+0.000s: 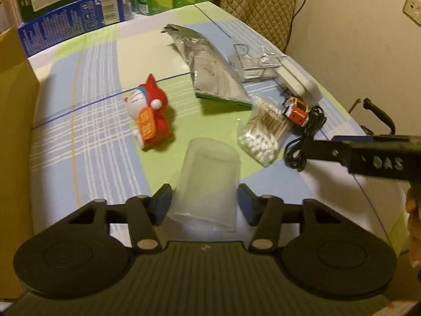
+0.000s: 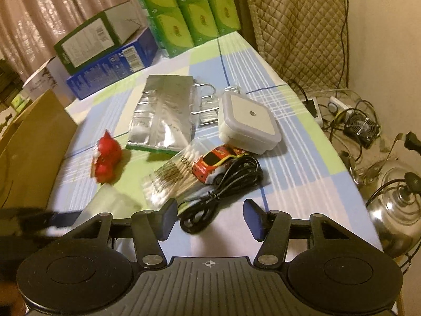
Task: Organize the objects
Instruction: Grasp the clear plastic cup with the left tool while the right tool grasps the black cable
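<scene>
Checked tablecloth [image 1: 86, 121] under everything. Cardboard box [image 1: 15, 110] at its left edge. Your left gripper [image 1: 204, 202]: jaws partly open around clear plastic cup [image 1: 208, 181] lying on its side, pad contact unclear. Your right gripper [image 2: 210, 217]: jaws half open over coiled black cable [image 2: 223, 184], nothing held. Toy car [image 2: 214, 164] touching cable; cotton swabs [image 2: 171, 176] just beside.

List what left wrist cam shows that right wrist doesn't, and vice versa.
Left wrist only: a clear view of the plastic cup lying between the left gripper fingers, and a wall socket.
Right wrist only: steel kettle, fan and floor cables; the black cable between the right gripper fingers.
Both: red cat toy, cotton swabs, toy car, foil pouch, white square box.
</scene>
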`<state>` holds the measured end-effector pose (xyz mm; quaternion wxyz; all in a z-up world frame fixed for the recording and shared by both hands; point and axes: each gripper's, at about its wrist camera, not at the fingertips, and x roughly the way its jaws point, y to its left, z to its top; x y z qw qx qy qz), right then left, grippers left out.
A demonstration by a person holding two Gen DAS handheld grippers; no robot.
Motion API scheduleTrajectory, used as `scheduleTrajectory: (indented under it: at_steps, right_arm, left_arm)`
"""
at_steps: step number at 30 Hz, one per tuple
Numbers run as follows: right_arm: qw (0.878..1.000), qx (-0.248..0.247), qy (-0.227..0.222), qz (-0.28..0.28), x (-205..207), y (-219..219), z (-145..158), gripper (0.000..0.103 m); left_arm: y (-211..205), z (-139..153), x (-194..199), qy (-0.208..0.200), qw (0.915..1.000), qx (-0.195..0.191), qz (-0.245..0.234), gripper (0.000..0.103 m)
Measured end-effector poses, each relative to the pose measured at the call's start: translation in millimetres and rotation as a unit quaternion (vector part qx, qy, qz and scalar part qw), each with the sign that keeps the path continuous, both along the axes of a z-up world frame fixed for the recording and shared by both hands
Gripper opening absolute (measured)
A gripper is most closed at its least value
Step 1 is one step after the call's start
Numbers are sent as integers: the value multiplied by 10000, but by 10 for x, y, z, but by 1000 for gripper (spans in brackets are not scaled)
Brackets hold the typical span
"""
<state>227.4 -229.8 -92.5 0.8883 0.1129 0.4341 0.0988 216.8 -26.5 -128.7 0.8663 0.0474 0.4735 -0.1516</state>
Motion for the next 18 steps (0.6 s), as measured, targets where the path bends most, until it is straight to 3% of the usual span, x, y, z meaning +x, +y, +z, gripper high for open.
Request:
scheduleTrajectory:
  at_steps: [4,8,10,13,18]
  right_arm:
    - [9996,-177,15,-233,112,83,-49,45]
    - [9987,-496,-83,-115,137,190,-70,36]
    - [9988,-473,-82,39,105,207,-71,22]
    - [9980,-596,-41,206,16,192,-44,18]
    - [9946,-944,67,417,-234,52,8,16]
  left_arm:
    - [57,7,-55,-4,10000,0,91,49]
    - [77,20,-94,-11,9999,-21,107,49]
    - [76,21,-101,-33,9999,-38,112,49]
    - [85,22,-107,-46,9999,-59,119,50]
    - [100,56,-107,-113,9998,-71,153,59]
